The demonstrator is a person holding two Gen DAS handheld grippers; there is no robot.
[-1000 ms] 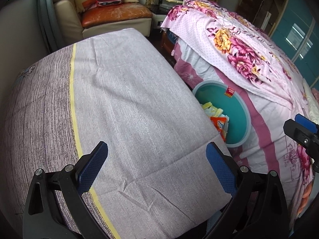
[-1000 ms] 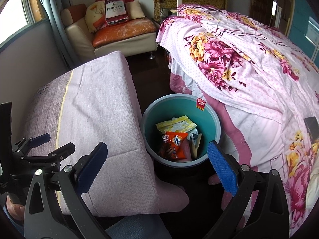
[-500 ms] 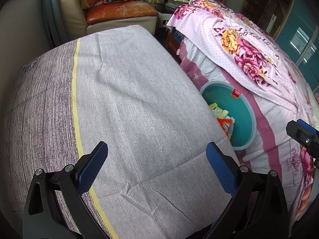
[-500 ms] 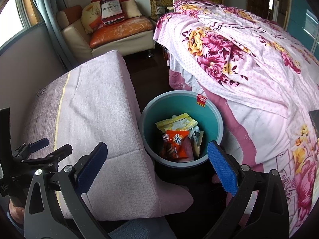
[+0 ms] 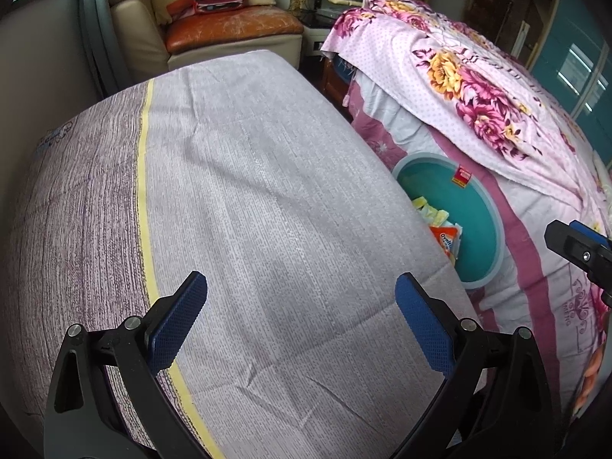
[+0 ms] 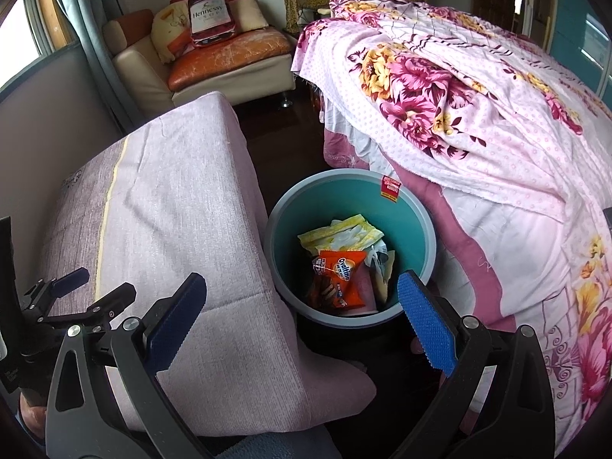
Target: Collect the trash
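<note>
A teal bin [image 6: 405, 229] stands on the floor between the cloth-covered table [image 6: 179, 210] and the bed. It holds an orange Ovaltine wrapper [image 6: 340, 279], a yellow-white wrapper [image 6: 340, 233] and other scraps. My right gripper [image 6: 302, 317] is open and empty, just above the bin's near rim. My left gripper [image 5: 302, 317] is open and empty over the table cloth [image 5: 248, 210]. The bin [image 5: 478, 225] shows in the left wrist view at the right, partly hidden by the table edge. The left gripper also shows in the right wrist view [image 6: 76, 294].
A bed with a pink floral blanket [image 6: 478, 88] fills the right side. A sofa [image 6: 214, 61] with a Hennessy bag [image 6: 208, 15] stands at the back. A yellow stripe [image 5: 143, 191] runs along the cloth. Dark floor [image 6: 283, 134] lies between table and bed.
My left gripper has shifted slightly left and forward over the table, so the bin sits further right in its view. My right gripper has drifted a little toward the bin. Both stay open.
</note>
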